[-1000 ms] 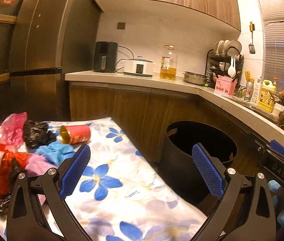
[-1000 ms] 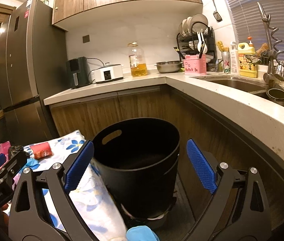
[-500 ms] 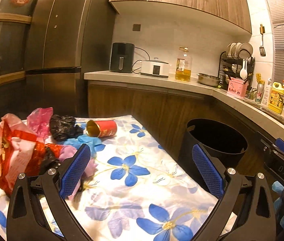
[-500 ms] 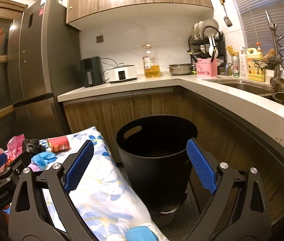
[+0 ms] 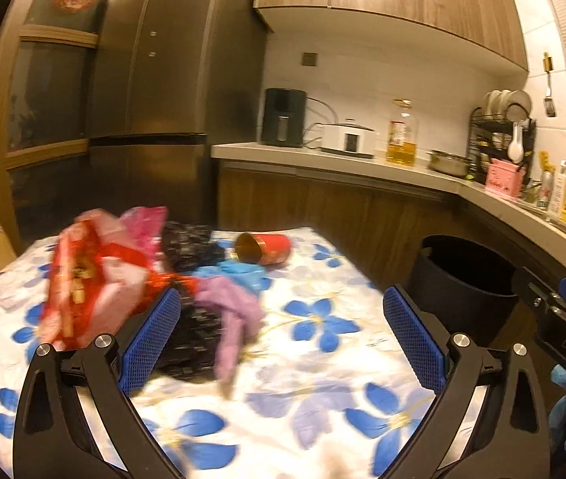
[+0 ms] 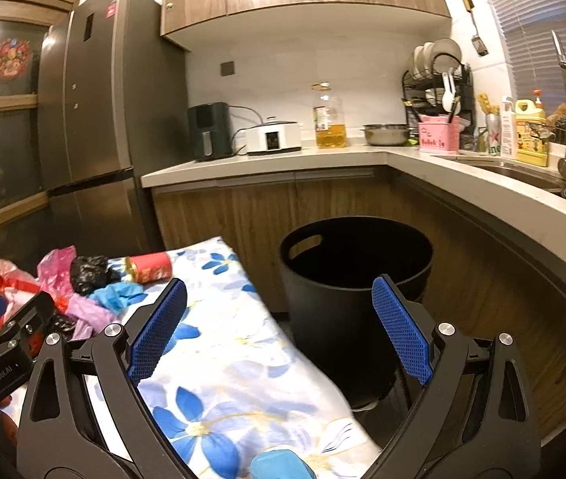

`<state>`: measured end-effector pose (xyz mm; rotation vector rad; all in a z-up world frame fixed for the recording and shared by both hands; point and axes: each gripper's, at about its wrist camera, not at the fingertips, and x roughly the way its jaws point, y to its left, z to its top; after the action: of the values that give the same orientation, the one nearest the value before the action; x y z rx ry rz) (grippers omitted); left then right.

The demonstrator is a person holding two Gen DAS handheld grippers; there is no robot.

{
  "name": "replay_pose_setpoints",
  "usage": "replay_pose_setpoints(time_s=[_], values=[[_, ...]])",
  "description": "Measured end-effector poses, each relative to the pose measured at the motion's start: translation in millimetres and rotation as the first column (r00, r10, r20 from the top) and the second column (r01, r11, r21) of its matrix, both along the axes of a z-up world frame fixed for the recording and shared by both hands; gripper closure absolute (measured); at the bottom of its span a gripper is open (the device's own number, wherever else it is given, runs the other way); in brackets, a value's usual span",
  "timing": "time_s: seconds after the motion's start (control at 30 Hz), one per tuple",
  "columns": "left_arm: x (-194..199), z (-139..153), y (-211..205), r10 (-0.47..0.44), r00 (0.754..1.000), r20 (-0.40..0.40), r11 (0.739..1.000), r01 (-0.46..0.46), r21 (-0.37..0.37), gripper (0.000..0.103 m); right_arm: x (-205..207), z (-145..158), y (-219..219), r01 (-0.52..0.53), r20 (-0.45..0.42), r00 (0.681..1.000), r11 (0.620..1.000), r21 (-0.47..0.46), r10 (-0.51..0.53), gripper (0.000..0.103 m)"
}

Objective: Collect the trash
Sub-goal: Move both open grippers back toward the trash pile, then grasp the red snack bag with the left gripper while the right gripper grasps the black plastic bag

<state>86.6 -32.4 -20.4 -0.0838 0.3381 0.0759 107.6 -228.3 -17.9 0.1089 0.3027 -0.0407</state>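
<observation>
Left gripper [image 5: 281, 335] has neared the trash pile [image 5: 131, 275] (both grippers released, empty).

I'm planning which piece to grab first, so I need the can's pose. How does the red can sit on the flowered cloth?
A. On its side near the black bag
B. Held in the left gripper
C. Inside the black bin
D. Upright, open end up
A: the red can lies on its side on the flowered cloth, next to the black bag, outside the black bin, with the left gripper open and empty.
</observation>
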Motion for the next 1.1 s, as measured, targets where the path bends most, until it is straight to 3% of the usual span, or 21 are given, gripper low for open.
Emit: replay_pose_setpoints(time_s=[0.2, 0.43, 0.67, 0.8, 0.93, 1.03, 1.1], values=[[-14, -7, 43, 0.118, 0.993, -0.013, 0.993, -0.118, -0.013, 0.006, 0, -7, 28, -0.060, -0.012, 0.998, 0.998, -0.009, 0.060, 0.011], [-32, -18, 97, 0.254, 0.967, -0.032, 0.967, -0.254, -0.004, 0.006, -2, -13, 63, -0.139, -0.019, 0.990, 0.990, -0.019, 0.139, 0.011], [-32, -29, 129, 0.263, 0.963, -0.063, 0.964, -0.265, -0.019, 0.006, -2, -21, 99, -0.212, -0.041, 0.977, 0.977, -0.036, 0.211, 0.011], [-22, -35, 134, 0.245, 0.964, -0.104, 0.968, -0.249, -0.024, 0.012, -3, -23, 116, -0.242, -0.043, 0.970, 0.969, -0.046, 0.240, 0.011], [-12, -43, 139, 0.216, 0.964, -0.155, 0.973, -0.225, -0.042, 0.027, -3, -27, 128, -0.263, -0.053, 0.964, 0.963, -0.058, 0.260, 0.011], [-7, -49, 143, 0.199, 0.962, -0.188, 0.975, -0.214, -0.059, 0.045, -3, -29, 135, -0.275, -0.057, 0.961, 0.959, -0.063, 0.272, 0.011], [-6, -53, 146, 0.194, 0.959, -0.208, 0.975, -0.212, -0.066, 0.063, -3, -31, 140, -0.285, -0.062, 0.958, 0.956, -0.069, 0.282, 0.011]])
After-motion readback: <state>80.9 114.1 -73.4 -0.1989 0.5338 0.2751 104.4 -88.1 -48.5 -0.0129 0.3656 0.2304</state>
